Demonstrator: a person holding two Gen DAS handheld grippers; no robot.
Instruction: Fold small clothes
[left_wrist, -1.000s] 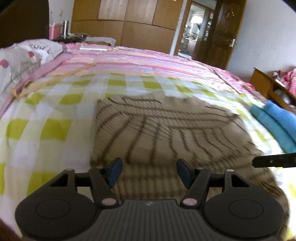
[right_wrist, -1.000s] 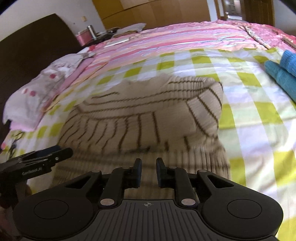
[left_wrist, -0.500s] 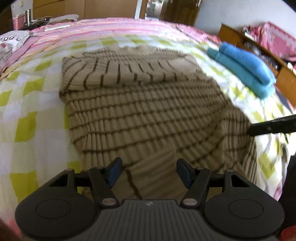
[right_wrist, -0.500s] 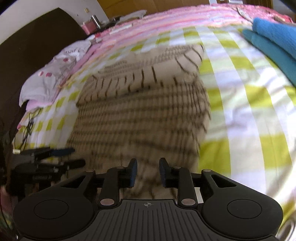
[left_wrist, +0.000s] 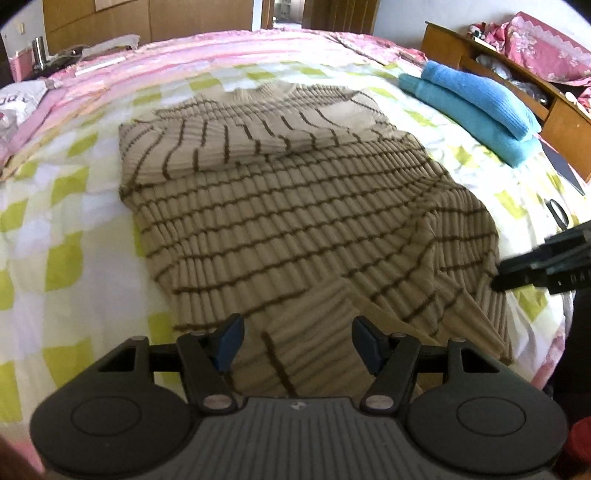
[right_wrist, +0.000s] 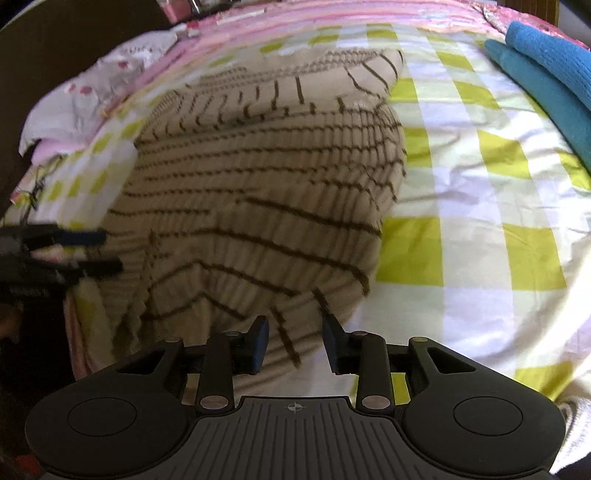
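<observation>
A tan ribbed sweater (left_wrist: 280, 221) with thin dark-brown stripes lies spread on a bed covered by a yellow-green and white checked sheet (left_wrist: 62, 254). Its far end is folded over onto the body: there the stripes run lengthwise, while on the layer beneath they run crosswise. The near hem reaches the edge of the bed, and a loose flap of the knit, bearing a single dark stripe, lies turned at an angle on top of it. The ribbing puckers into diagonal creases toward the sweater's right side.

The left gripper (left_wrist: 297, 345) hovers above the near hem with its blue-padded fingers (left_wrist: 229, 341) standing well apart; nothing is clamped between them. The right gripper (right_wrist: 295, 345) hangs over the sweater's near right corner, its jaws parted by a narrower gap and likewise holding nothing; whether the pads touch the cloth below cannot be told. Each gripper shows at the margin of the other's view.

Folded blue towels (left_wrist: 476, 110) lie on the sheet to the right, well apart from the sweater. A pink striped quilt (left_wrist: 207, 51) covers the far part of the bed.
</observation>
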